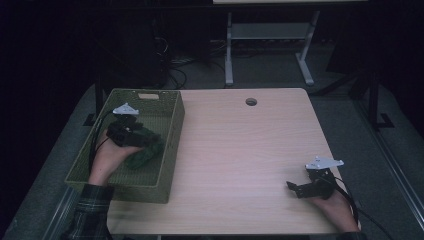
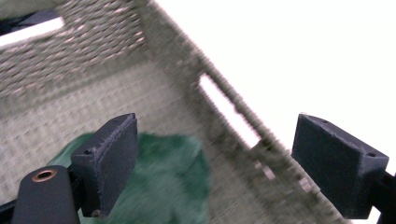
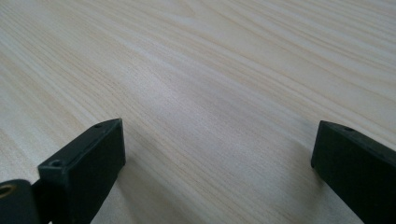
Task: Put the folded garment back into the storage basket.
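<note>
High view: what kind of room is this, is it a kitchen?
Probably not a kitchen; it looks like a lab or workshop. A plain wooden table has a cable hole, cables lie on the dark floor behind, and a metal-legged bench stands there.

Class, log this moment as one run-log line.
left gripper: open, over green cloth in basket | right gripper: open, above table

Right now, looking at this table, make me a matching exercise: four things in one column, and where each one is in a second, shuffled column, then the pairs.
Things:
1. green cloth
2. woven basket
3. left gripper
4. right gripper

Places:
A. over the table's near right corner, open
B. on the table's left side
C. lying inside the basket
D. inside the basket, open above the cloth

Pairs: 1-C, 2-B, 3-D, 4-A
</note>
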{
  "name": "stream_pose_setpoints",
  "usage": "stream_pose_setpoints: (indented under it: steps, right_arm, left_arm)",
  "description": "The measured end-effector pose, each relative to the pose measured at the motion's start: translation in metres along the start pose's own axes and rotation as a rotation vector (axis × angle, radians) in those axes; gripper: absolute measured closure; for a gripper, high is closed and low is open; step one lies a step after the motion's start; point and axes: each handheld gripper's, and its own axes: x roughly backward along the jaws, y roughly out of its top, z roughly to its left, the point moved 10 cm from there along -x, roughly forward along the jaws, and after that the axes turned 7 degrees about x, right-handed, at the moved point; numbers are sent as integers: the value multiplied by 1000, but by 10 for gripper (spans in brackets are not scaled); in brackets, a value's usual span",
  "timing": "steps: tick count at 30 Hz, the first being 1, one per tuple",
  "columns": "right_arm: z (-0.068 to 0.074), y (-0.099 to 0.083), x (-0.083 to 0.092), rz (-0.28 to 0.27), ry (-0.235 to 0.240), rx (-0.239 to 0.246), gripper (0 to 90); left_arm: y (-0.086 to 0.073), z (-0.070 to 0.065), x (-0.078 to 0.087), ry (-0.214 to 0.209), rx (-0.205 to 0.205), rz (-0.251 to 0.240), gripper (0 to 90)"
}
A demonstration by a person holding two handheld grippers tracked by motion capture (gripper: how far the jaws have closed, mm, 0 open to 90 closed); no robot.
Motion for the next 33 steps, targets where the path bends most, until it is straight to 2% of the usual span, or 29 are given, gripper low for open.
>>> stream_pose_setpoints:
  steps: [17, 24, 27, 33]
  right_arm:
    - [0, 0, 0, -1, 0, 3, 24]
    - [0, 0, 0, -1, 0, 2, 24]
    - [0, 0, 0, -1, 0, 3, 24]
    - [0, 0, 0, -1, 0, 3, 24]
  left_arm:
    - [28, -74, -20, -105, -89, -41, 139]
    - [31, -102, -37, -134, -109, -36, 139]
    - [32, -110, -42, -144, -116, -34, 139]
    - [30, -136, -60, -167, -138, -29, 140]
